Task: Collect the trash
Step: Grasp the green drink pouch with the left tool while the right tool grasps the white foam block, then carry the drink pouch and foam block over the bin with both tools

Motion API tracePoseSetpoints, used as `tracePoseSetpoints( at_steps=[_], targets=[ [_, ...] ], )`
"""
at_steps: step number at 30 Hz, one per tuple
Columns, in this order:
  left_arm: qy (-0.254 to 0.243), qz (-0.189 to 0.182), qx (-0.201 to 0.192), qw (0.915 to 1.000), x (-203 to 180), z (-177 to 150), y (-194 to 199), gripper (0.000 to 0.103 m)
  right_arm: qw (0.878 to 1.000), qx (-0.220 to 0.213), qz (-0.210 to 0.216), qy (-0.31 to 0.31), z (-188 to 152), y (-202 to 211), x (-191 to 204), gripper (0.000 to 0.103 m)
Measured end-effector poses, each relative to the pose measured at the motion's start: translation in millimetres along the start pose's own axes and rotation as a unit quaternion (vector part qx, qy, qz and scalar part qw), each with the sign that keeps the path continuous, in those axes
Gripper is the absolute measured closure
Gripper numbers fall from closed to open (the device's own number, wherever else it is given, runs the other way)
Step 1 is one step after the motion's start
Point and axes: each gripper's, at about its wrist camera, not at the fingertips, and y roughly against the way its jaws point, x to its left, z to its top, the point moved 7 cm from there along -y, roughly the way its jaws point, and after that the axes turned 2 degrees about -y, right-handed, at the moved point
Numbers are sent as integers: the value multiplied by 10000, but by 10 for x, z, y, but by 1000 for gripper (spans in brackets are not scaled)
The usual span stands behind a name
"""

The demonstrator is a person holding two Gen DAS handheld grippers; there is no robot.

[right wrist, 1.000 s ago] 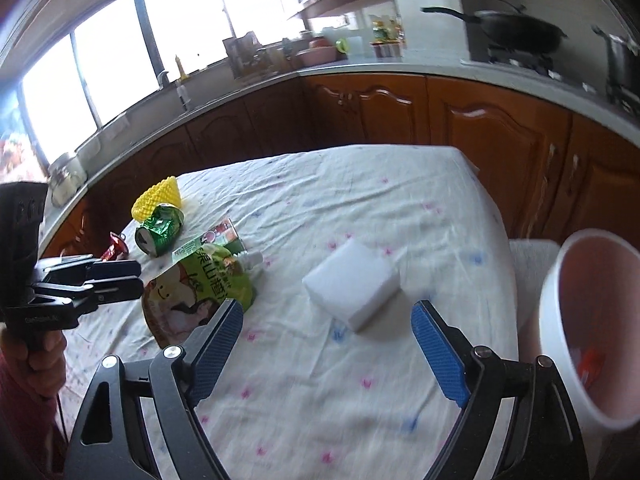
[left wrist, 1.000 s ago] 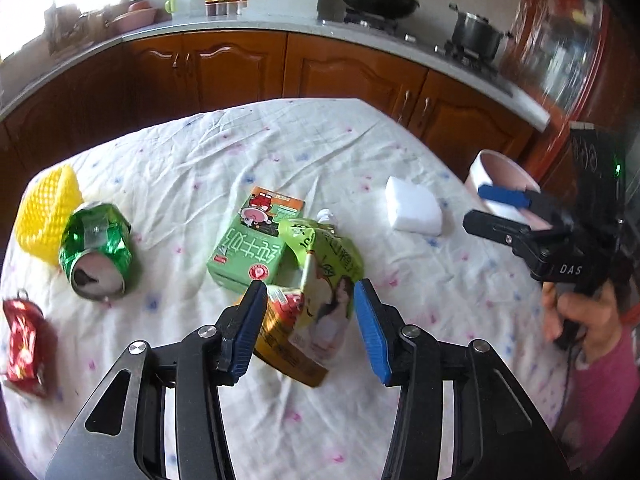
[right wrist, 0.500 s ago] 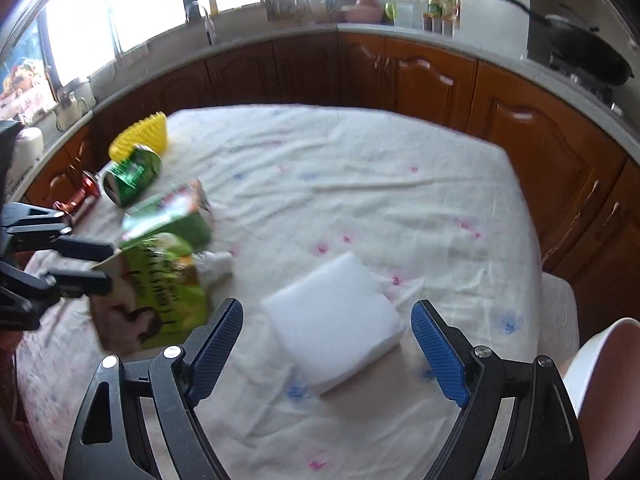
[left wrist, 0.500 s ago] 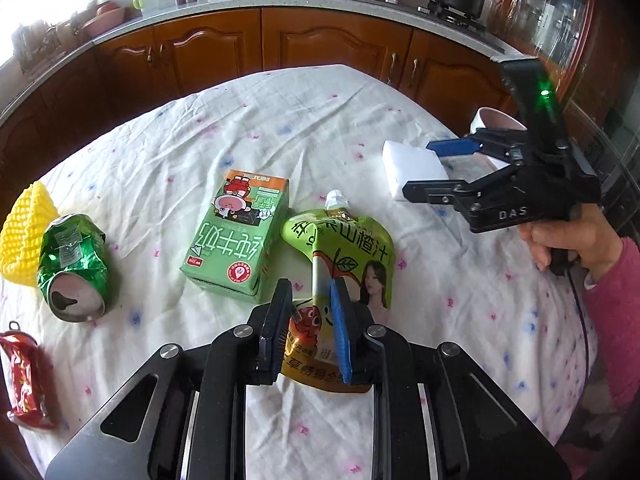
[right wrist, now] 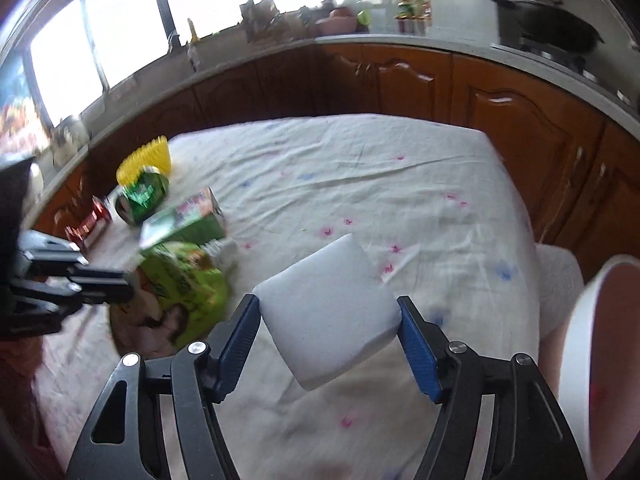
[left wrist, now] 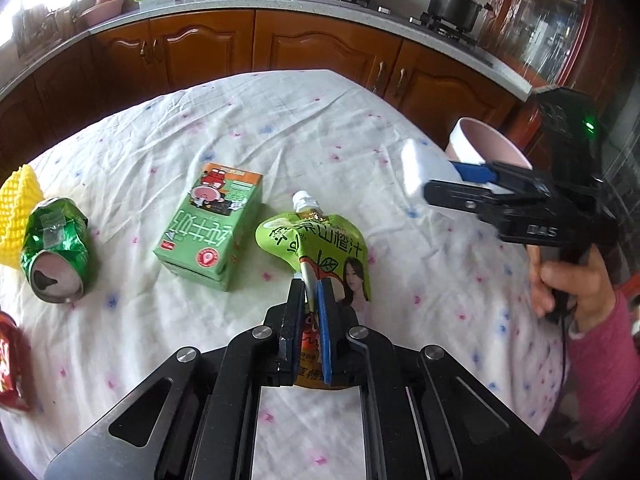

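Observation:
My left gripper (left wrist: 310,286) is shut on the lower part of a green juice pouch (left wrist: 320,240), whose white spout points away from me; the pouch lies on the flowered tablecloth (left wrist: 280,128). In the right wrist view the same pouch (right wrist: 184,292) shows at the left. My right gripper (right wrist: 327,302) has a white foam block (right wrist: 328,320) between its blue pads. Its jaws are closing, and both pads touch the block's sides. From the left wrist view the right gripper (left wrist: 440,180) holds the block (left wrist: 420,168) near the table's right edge.
A green drink carton (left wrist: 212,224), a crushed green can (left wrist: 54,248), a yellow foam net (left wrist: 16,208) and a red wrapper (left wrist: 10,364) lie on the left half. A pink-and-white bin (right wrist: 600,360) stands off the table's right edge. Wooden cabinets run behind.
The left jaws have closed from wide apart onto the pouch. The right gripper has moved forward and down over the white block, and its jaws have narrowed onto it.

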Motion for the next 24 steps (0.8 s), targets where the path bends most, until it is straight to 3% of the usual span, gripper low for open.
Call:
tracePoseSetpoints(
  at_steps=[6,12,24],
  targets=[
    [67,-88,-233,9997,-187,0,78,101,9953,-460,175,-838,-154,476,-96,33],
    [123,-250,-449,9986,-406,92,158,101,9885,-741,94,-1315,-325,782,-214,34],
    [160,-712,-631,9953,-876,313,162,101,9798,-1053,-302,-1674,-538,1237,-530,34]
  ],
)
